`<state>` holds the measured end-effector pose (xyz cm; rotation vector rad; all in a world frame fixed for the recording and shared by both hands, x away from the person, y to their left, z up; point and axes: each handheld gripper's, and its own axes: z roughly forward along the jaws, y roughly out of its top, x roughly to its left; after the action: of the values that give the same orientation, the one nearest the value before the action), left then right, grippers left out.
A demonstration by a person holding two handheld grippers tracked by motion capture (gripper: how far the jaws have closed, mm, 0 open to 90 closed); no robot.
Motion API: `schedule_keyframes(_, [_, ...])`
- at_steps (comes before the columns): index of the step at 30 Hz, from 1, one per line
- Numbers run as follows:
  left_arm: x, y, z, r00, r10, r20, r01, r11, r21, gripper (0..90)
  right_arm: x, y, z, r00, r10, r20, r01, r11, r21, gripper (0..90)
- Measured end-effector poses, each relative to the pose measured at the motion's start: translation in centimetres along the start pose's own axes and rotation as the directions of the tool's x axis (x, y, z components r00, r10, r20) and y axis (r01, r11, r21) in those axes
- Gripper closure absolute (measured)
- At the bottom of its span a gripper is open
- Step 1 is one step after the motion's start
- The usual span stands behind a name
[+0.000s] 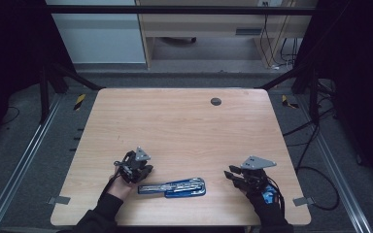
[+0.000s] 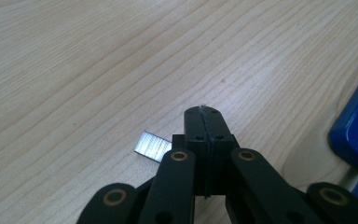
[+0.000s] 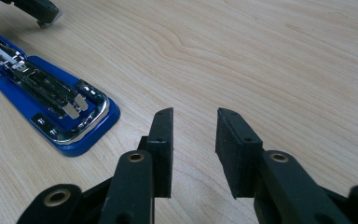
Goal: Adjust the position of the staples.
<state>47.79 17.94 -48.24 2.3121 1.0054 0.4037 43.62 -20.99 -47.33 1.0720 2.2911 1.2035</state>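
A blue stapler (image 1: 175,187) lies folded open and flat near the table's front edge, its metal magazine facing up. It is also in the right gripper view (image 3: 51,100), and its blue edge is in the left gripper view (image 2: 354,135). My left gripper (image 1: 144,172) is just left of the stapler, low over the table, with its jaws shut (image 2: 204,114). A short silver strip of staples (image 2: 152,146) lies on the wood beside its left jaw, partly hidden by it. My right gripper (image 1: 231,173) sits to the stapler's right, open (image 3: 195,149), with nothing between its fingers.
The wooden table (image 1: 184,126) has a small dark round plug (image 1: 215,101) near its far edge. Black frame bars and cables stand beyond the table's sides. The left gripper's tip (image 3: 42,11) is at the top left of the right gripper view.
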Motion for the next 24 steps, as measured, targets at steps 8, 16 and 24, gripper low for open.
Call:
schedule_keyframes(8, [-0.1,-0.5,-0.6,1.0000,0.003,0.006,-0.003,1.0000,0.007,89.6,0.0,0.0,0.0,1.0000,-0.002,0.002,0.002,1.000,0.005,68.0])
schedule_keyframes(16, [0.3,-1.0,-1.2,0.9999,0.000,0.014,0.000,0.9996,0.029,89.6,0.0,0.0,0.0,1.0000,-0.002,0.002,0.002,1.000,0.007,68.5])
schedule_keyframes(24, [0.6,-1.4,-1.6,0.9999,0.010,-0.010,-0.010,0.9986,0.051,89.6,0.0,0.0,0.0,1.0000,-0.001,0.004,0.001,1.000,0.008,68.9])
